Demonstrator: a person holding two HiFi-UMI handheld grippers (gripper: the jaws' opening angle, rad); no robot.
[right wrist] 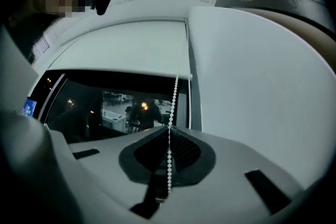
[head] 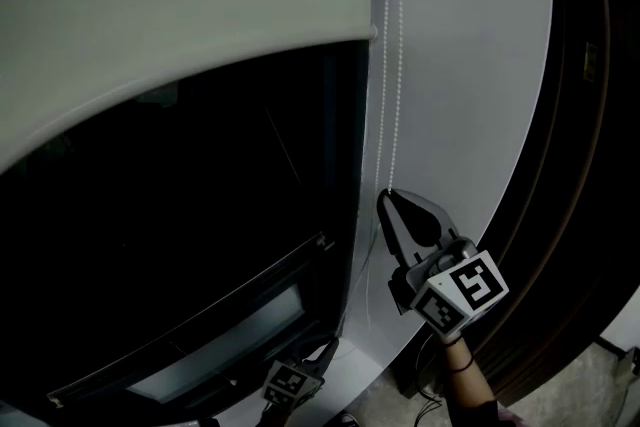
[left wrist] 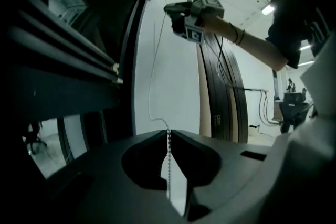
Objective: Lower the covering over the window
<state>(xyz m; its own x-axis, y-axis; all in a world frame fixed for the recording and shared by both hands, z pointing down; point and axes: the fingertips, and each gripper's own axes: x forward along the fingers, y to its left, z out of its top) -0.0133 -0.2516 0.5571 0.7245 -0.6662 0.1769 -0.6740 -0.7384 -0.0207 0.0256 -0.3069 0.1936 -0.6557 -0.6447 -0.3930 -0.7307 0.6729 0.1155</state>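
while the blind (head: 180, 5) covers only the upper part of the window (head: 180, 235), the dark glass below its bottom edge is bare. the bead chain (head: 396, 65) hangs down the right edge of the window, just beside the white wall (head: 470, 65). the right tongs (right wrist: 169, 129) are closed on the chain, with the beads running up from the pinched tips toward the end of the blind and down through the hollow behind the tips. in the head view they point upward with the tips at the chain, carried by a hand whose wrist (head: 462, 367) wears a dark band. the left tongs (left wrist: 169, 134) are lower, near the bottom of the window, and are likewise shut tight on the chain, with one strand pinched between the tips. from there the chain curves up along the wall toward the right tongs above. to the right of the wall stand dark panels (head: 575, 115).
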